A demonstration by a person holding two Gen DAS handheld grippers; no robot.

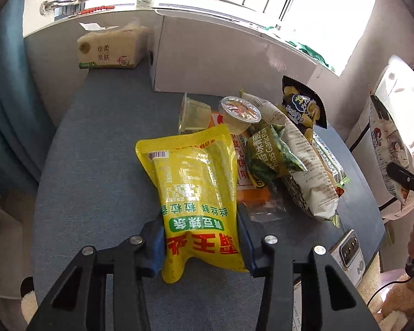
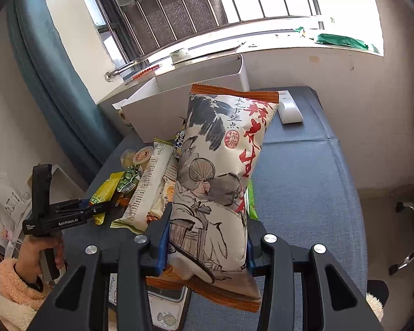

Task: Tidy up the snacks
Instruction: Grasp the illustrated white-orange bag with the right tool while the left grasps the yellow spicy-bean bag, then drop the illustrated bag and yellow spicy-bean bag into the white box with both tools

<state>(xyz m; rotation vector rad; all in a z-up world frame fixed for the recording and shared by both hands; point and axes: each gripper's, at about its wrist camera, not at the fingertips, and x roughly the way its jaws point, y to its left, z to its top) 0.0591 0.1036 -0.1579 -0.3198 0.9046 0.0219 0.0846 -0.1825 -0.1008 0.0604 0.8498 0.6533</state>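
Note:
My left gripper (image 1: 201, 245) is shut on a yellow snack bag (image 1: 196, 193), which lies along the blue table (image 1: 96, 165). It also shows in the right wrist view (image 2: 93, 212), with the yellow bag (image 2: 106, 190) in it. My right gripper (image 2: 207, 245) is shut on a large white snack bag with ink drawings and red characters (image 2: 215, 182), held up above the table. That bag shows at the right edge of the left wrist view (image 1: 389, 149). A pile of snacks lies ahead: two jelly cups (image 1: 240, 113), a green peas pack (image 1: 270, 151), a long white bag (image 1: 303, 165), a dark chip bag (image 1: 303, 104).
A white open box (image 1: 220, 58) stands at the back by the window sill; it also shows in the right wrist view (image 2: 185, 102). A tissue pack (image 1: 107, 49) sits at the back left. A white remote (image 2: 289, 110) lies at the far right. A small white device (image 1: 347, 251) sits near the table's front.

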